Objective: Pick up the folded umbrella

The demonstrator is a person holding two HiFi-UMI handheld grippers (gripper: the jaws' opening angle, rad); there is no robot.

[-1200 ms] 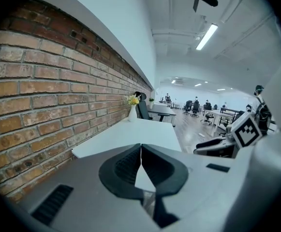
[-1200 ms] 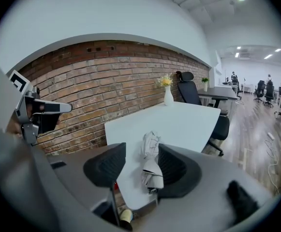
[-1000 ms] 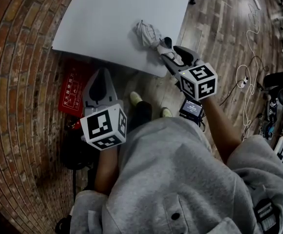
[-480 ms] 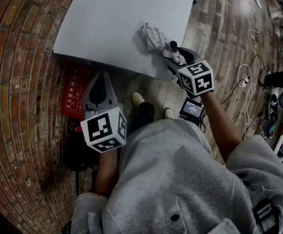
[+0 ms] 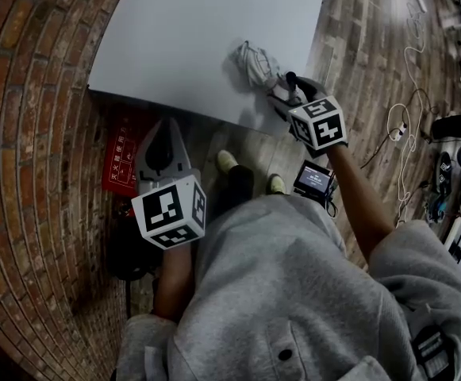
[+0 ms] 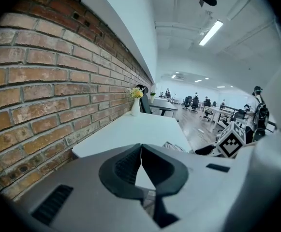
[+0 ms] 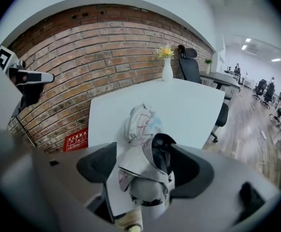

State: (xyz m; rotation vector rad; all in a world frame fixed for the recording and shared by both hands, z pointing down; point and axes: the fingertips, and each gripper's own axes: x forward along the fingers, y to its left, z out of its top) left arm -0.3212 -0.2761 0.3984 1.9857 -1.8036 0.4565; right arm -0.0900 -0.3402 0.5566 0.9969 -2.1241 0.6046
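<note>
The folded umbrella point(image 5: 254, 60), pale patterned fabric bunched above a grey handle end, lies on the white table point(image 5: 182, 30) near its front right corner. My right gripper point(image 5: 287, 86) reaches over the table edge to that handle end. In the right gripper view the umbrella point(image 7: 140, 124) sits between the wide-spread jaws of my right gripper point(image 7: 147, 153). They have just been opening, and the left pad stands clear of the fabric. My left gripper point(image 5: 167, 125) hangs below the table edge by the brick wall, with my left gripper point(image 6: 140, 149) shut on nothing.
A brick wall point(image 5: 32, 173) runs along the left, with a red sign point(image 5: 123, 153) at its foot. A white vase of flowers point(image 7: 167, 66) and an office chair point(image 7: 191, 62) stand at the table's far end. Cables point(image 5: 401, 125) lie on the wooden floor at the right.
The right gripper has moved forward and down over the table's front edge to the umbrella's handle end. The left gripper has barely shifted.
</note>
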